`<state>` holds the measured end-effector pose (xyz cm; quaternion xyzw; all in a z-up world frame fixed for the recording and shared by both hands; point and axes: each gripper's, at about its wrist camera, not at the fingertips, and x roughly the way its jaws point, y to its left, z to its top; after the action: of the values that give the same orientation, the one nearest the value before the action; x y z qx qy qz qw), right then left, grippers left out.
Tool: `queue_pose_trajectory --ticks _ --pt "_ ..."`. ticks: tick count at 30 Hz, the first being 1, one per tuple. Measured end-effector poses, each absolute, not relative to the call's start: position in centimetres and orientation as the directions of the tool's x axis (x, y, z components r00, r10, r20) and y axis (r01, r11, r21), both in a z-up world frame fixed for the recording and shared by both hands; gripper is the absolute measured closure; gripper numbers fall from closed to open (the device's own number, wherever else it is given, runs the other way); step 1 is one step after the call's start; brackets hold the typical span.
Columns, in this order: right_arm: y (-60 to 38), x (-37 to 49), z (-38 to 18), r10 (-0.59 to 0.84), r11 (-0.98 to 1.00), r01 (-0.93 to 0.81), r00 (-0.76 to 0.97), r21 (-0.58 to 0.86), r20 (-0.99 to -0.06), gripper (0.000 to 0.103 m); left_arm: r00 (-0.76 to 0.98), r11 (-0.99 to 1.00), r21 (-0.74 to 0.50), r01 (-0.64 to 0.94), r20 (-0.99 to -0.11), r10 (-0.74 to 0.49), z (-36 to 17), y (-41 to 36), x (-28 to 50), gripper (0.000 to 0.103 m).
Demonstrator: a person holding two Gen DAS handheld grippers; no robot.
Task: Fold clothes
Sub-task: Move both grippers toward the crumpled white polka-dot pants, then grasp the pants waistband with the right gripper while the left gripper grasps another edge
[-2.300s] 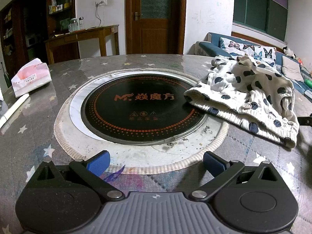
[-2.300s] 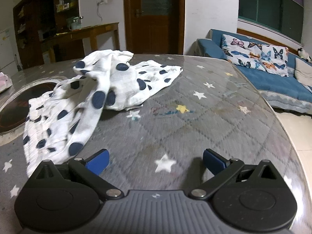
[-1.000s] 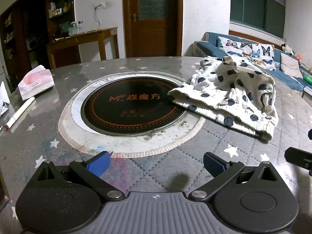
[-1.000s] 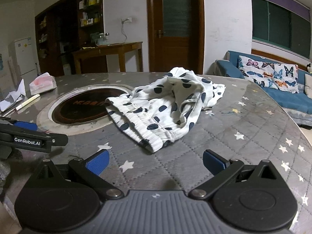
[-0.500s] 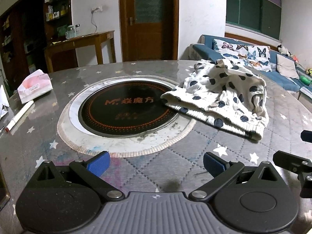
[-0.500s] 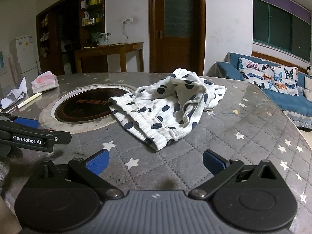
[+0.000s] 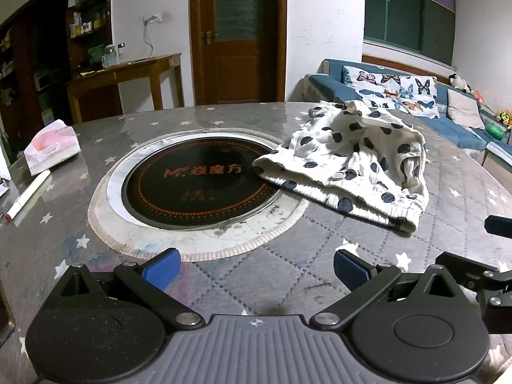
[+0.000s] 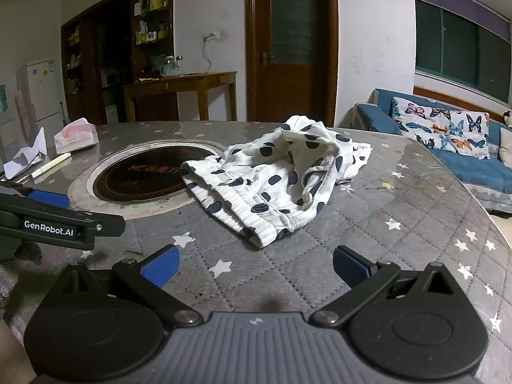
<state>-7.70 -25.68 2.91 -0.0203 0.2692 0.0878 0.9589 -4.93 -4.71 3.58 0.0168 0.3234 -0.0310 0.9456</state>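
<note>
A crumpled white garment with dark navy polka dots and a ribbed elastic waistband (image 7: 348, 163) lies in a heap on the grey quilted, star-printed tabletop (image 7: 288, 275), its waistband edge lapping onto the round black induction cooktop (image 7: 201, 185) set into the tabletop's middle. From the left tongs (image 7: 256, 267) the garment sits at about 1 o'clock, well apart from the blue-padded tips, with bare quilted cloth between. From the right tongs (image 8: 254, 265) it sits near 12 o'clock, its nearest waistband corner (image 8: 262, 236) just beyond the tips but not touching them. Both tongs are spread wide and hold nothing. In the right wrist view the left tongs (image 8: 48, 200) show at 9 o'clock, hovering low over the tabletop. A pink-and-white tissue pack (image 7: 52, 148) and a white marker pen (image 7: 28, 195) lie at 10 o'clock in the left view, far from the garment
</note>
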Motion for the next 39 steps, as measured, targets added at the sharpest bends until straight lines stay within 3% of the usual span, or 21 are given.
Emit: queue_pose_trajectory --ticks 16,31,37,39 --pt "-26.2 -5.6 2.6 0.161 0.983 -0.18 0.828 0.017 -0.537 0.0 0.783 0.995 0.023 0.095 -0.62 -0.06 3.8 -5.9 -2.4 0.0" --pt "-27.8 -0.8 2.3 0.156 0.987 -0.142 0.81 0.069 -0.566 0.001 0.795 0.993 0.049 0.109 -0.604 -0.057 4.8 -7.1 4.5 0.0" --pt "-28.9 2.0 1.8 0.156 0.987 -0.109 0.792 0.115 -0.59 0.009 0.8 0.993 0.061 0.104 -0.598 -0.047 4.7 -7.1 8.8 0.001" --pt "-29.3 2.8 1.6 0.159 0.986 -0.101 0.784 0.129 -0.6 0.012 0.799 0.992 0.065 0.107 -0.6 -0.047 4.6 -7.0 10.2 0.006"
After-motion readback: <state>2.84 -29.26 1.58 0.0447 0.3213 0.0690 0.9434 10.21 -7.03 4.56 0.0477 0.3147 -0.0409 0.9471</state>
